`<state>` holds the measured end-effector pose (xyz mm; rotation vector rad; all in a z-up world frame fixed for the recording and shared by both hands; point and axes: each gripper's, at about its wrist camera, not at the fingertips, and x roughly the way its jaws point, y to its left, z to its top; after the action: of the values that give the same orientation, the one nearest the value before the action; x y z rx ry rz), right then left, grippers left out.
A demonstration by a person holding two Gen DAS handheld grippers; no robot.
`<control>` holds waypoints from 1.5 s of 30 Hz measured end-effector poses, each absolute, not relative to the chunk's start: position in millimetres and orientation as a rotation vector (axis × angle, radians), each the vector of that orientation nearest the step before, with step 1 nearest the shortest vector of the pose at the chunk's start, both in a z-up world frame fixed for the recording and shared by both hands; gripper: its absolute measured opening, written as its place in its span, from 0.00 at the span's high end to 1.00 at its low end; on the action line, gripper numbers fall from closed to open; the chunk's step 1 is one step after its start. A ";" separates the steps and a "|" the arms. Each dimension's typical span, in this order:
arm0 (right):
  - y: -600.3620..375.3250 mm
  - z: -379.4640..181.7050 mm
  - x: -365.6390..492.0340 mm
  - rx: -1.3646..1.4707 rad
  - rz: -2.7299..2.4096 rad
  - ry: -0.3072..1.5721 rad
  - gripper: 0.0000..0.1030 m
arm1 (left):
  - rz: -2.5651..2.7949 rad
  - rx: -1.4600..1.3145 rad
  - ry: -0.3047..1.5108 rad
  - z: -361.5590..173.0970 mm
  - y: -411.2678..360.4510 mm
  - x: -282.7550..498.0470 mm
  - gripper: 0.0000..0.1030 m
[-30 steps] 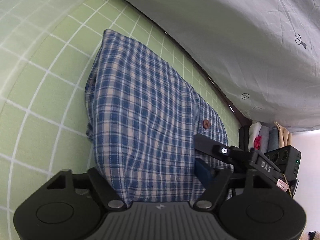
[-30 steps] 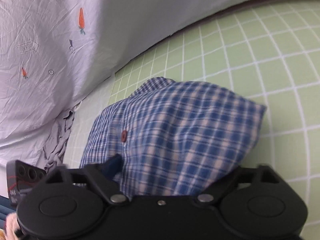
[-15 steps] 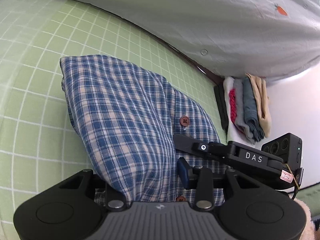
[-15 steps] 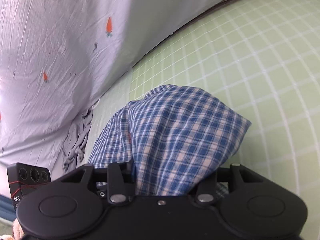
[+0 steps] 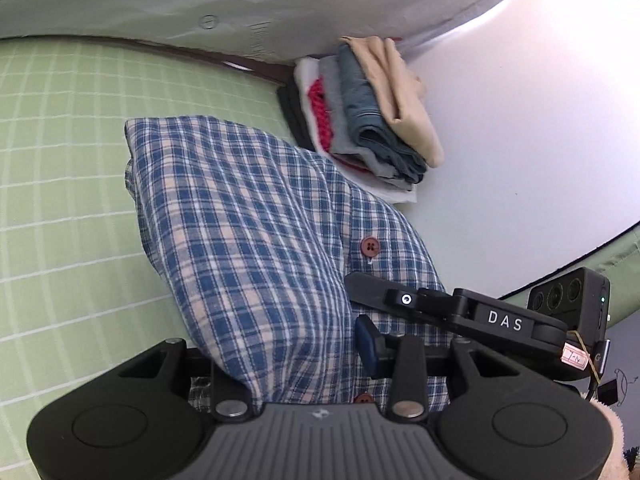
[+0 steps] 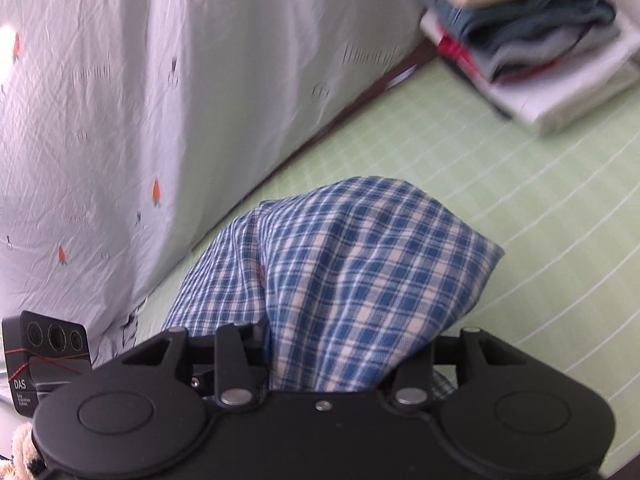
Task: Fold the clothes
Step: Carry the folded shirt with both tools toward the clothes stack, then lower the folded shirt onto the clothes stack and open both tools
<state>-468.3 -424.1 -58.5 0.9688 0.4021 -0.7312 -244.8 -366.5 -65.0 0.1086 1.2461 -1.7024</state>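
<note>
The folded plaid shirt (image 5: 256, 248) is gripped at its near edge by both the left gripper (image 5: 296, 364) and right gripper (image 6: 328, 360). Since a second ago, it has been swung toward the folded stack (image 5: 372, 120) at one o'clock, apparently for stacking.

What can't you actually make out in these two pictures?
- Left gripper fingertips: left wrist view, buried under the plaid shirt.
- Right gripper fingertips: right wrist view, covered by the same shirt.
- Stack of folded clothes: right wrist view, blurred and cut off by the top edge.
</note>
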 end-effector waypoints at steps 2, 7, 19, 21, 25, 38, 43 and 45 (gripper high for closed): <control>-450.0 -44.4 -507.1 0.922 -0.727 0.371 0.56 | -1.733 0.073 1.192 -56.0 -392.6 -281.6 0.60; -528.2 13.4 -585.0 0.728 -0.723 0.362 0.56 | -1.769 -0.072 1.104 -27.0 -467.5 -365.8 0.60; -737.7 116.3 -633.3 0.297 -0.811 0.245 0.08 | -1.676 -0.020 0.673 71.1 -672.2 -431.7 0.25; -767.8 111.0 -617.1 0.237 -0.926 0.281 0.05 | -1.458 0.051 0.627 65.5 -695.8 -423.6 0.17; -778.6 91.9 -604.3 0.064 -1.092 0.198 0.02 | -1.298 0.077 0.632 45.3 -715.9 -399.9 0.17; -824.8 5.9 -583.9 0.241 -1.062 0.351 0.01 | -1.284 0.161 0.760 -3.3 -756.3 -379.4 0.10; -780.3 36.3 -588.8 0.090 -1.157 0.310 0.01 | -1.295 0.190 0.609 23.9 -710.8 -398.1 0.03; -752.1 46.7 -596.3 0.052 -1.183 0.271 0.00 | -1.297 0.156 0.563 35.0 -683.9 -406.7 0.00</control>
<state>-596.3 -752.1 46.7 0.0517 0.2705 -1.1832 -406.7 -683.9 35.0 0.1564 0.5633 -1.2970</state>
